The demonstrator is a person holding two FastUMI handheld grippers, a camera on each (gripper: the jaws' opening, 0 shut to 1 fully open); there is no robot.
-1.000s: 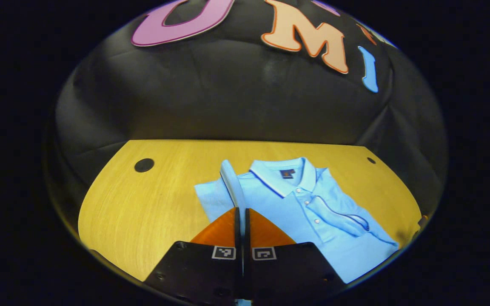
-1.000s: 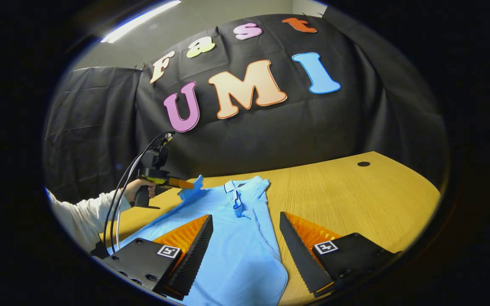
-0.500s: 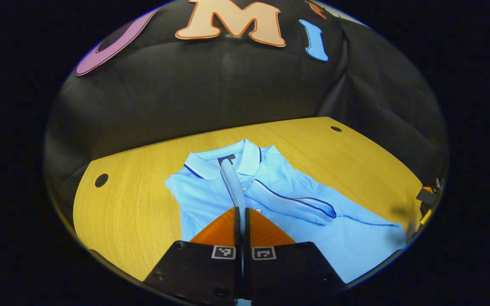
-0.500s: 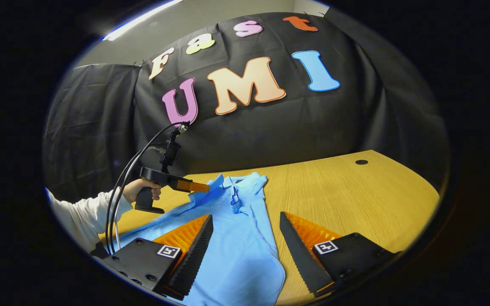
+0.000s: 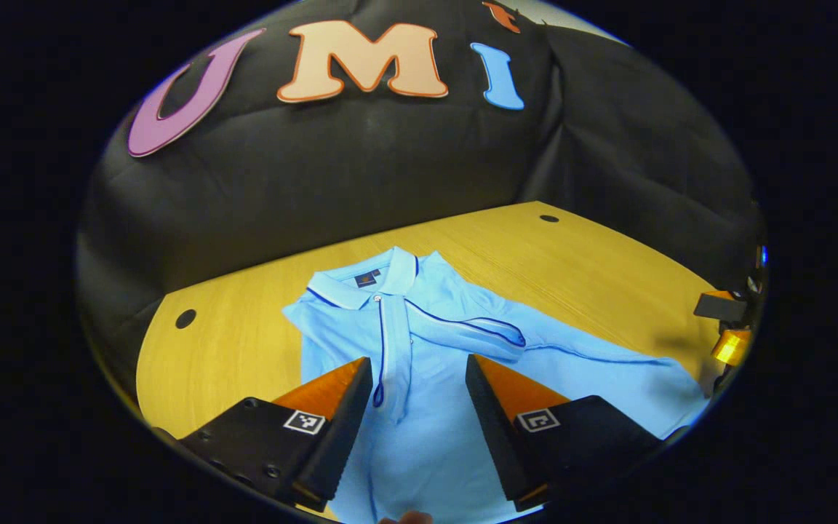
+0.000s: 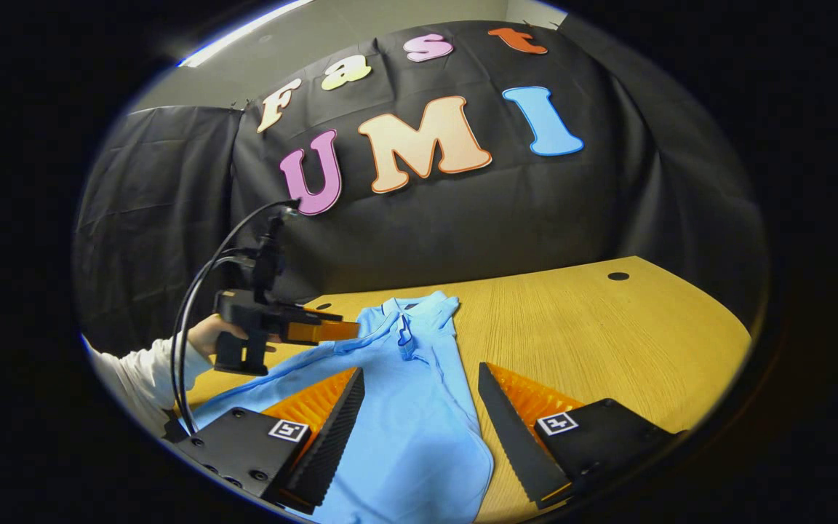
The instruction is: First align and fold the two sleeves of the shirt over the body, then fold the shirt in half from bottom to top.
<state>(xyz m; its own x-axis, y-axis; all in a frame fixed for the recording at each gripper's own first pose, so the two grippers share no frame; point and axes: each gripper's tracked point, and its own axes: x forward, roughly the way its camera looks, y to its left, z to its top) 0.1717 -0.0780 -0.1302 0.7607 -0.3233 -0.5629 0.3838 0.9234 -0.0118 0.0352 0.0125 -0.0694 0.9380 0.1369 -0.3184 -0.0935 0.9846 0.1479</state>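
A light blue polo shirt lies face up on the wooden table, collar away from me. Both short sleeves lie folded over the chest: one runs down the middle, the other crosses from the right. My left gripper hovers open just above the folded sleeves with nothing between its fingers. In the right gripper view, my right gripper stands open over the lower part of the shirt, holding nothing. Farther off, a hand holds the left gripper near the collar.
Bare wooden table stretches to the right of the shirt, with a round cable hole near the far corner. Another hole sits left of the collar. A white sleeve reaches in from the left. Black cloth walls the booth.
My left gripper has opened and let go of the sleeve, which now lies flat over the shirt's chest. The right gripper has stayed open in place.
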